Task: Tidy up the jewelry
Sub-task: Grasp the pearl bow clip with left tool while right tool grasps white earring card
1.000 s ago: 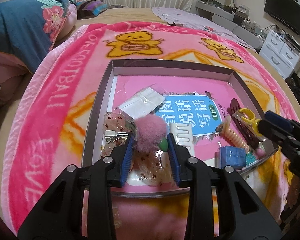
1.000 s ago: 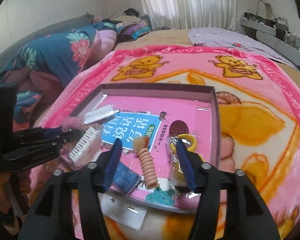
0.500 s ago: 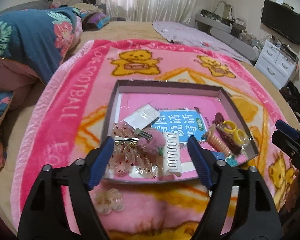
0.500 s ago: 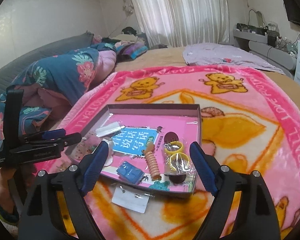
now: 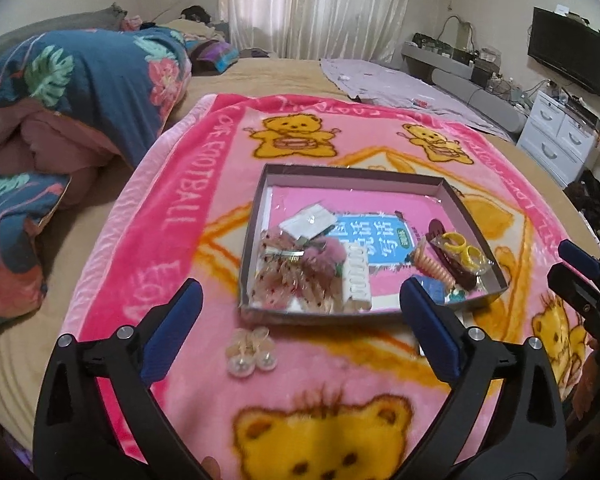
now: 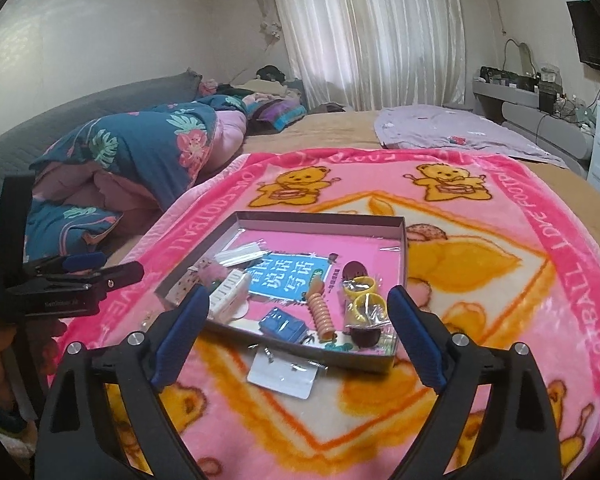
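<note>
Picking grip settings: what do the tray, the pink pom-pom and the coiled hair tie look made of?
Tray: thin cardboard by the look, matte grey walls with sharply folded corners. Pink pom-pom: fuzzy faux fur or yarn, soft blurred outline. Coiled hair tie: probably smooth plastic, peach spiral with slightly glossy ridges.

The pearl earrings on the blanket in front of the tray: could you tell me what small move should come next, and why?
Probably lower the left gripper onto the pearl earrings. Its jaws have just been opening, stand wide and hold nothing, and the earrings lie on the pink blanket just outside the tray's near wall, between the fingers.
</note>
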Available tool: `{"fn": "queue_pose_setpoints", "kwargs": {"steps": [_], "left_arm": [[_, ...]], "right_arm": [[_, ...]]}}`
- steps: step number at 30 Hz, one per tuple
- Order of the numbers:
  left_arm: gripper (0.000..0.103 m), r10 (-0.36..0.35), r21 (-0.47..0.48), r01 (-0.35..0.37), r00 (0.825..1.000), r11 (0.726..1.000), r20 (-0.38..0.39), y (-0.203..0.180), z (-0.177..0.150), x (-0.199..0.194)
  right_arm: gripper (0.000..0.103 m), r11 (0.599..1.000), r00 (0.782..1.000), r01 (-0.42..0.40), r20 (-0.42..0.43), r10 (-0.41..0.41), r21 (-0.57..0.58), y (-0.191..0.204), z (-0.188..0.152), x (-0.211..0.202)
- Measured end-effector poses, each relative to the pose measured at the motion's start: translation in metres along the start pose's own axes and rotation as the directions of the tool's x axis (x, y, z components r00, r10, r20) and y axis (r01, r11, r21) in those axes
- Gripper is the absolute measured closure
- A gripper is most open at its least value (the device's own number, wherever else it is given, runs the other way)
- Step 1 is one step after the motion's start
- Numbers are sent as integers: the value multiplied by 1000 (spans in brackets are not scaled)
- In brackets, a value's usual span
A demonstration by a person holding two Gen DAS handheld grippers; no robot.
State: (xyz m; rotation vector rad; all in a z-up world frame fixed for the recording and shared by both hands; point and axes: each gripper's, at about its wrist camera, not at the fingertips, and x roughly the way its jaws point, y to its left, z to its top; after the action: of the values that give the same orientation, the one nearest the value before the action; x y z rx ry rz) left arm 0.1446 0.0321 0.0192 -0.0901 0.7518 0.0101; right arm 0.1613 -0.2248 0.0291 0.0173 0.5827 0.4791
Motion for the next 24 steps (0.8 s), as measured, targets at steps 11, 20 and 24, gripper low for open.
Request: {"fn": "queue_pose_setpoints", "kwargs": {"steps": [11,20,24], "left_arm": [[10,46,-17,-47,998,999,-31,15,-25,-4],[10,82,-22,-84,995,996,-61,27,-39,2],[10,86,-29,-88,993,996,-82,34,-42,9]], "right_arm": [[12,1000,999,-10,-36,9,-17,12,-14,-1],[11,1000,994,-16,-107,16,-2,17,-31,13],[11,1000,988,-21,-152,23,13,17,-40,26]]}}
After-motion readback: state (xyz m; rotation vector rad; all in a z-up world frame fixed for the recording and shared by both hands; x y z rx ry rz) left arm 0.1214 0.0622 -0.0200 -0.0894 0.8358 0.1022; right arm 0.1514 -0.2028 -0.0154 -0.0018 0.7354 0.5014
